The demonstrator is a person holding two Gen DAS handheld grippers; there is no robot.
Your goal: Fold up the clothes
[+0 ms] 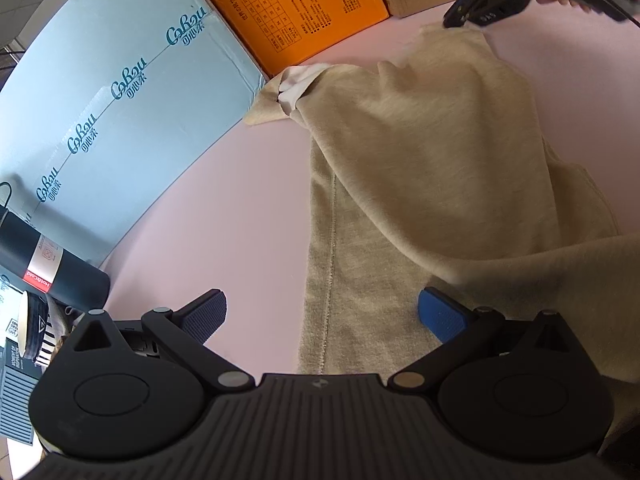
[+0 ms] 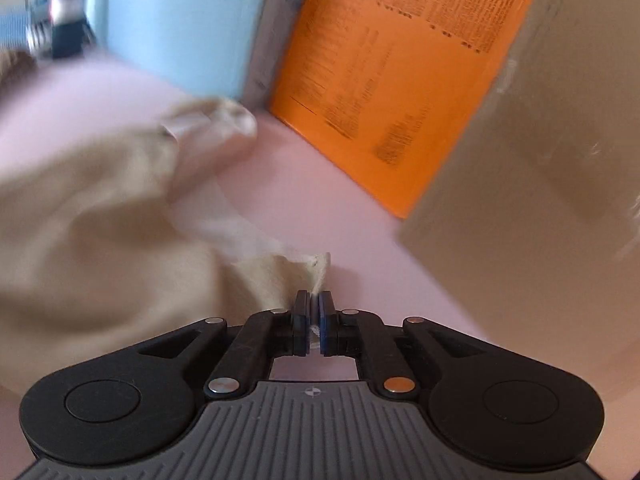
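**Right tongs pinching garment corner, left tongs spread over hem**

Pink table (image 1: 240,208) filling both views, smooth and matte, bare except for the cloth. Boxed in at the back: pale blue carton (image 1: 120,92) on the left, orange box (image 1: 296,4) in the middle, brown box (image 2: 532,184) to the right; orange and brown standing edge to edge. Likely a makeshift backstop keeping work confined. Black flask (image 1: 44,256) lying by the blue carton, striped cup (image 1: 36,332) just beside it, well off the cloth.

Beige garment (image 1: 424,168) mid-table, partly flat, partly lifted into a slanting fold; white lining (image 1: 296,84) showing at the far end near the orange box. Stitched hem (image 1: 330,264) flat, running toward the left wrist camera.

Right gripper (image 2: 315,304) closed tight on a beige corner, a tuft poking out between the pads; probably hauling that edge over for a fold, given heavy motion blur in that view. Same gripper at far corner in the left view.

Left gripper (image 1: 324,312) wide apart, holding nothing, straddling the hem; blue pad (image 1: 442,314) over cloth, black pad (image 1: 206,314) over bare table. Seemingly poised to pin or grab the near edge. Contact with cloth unclear.
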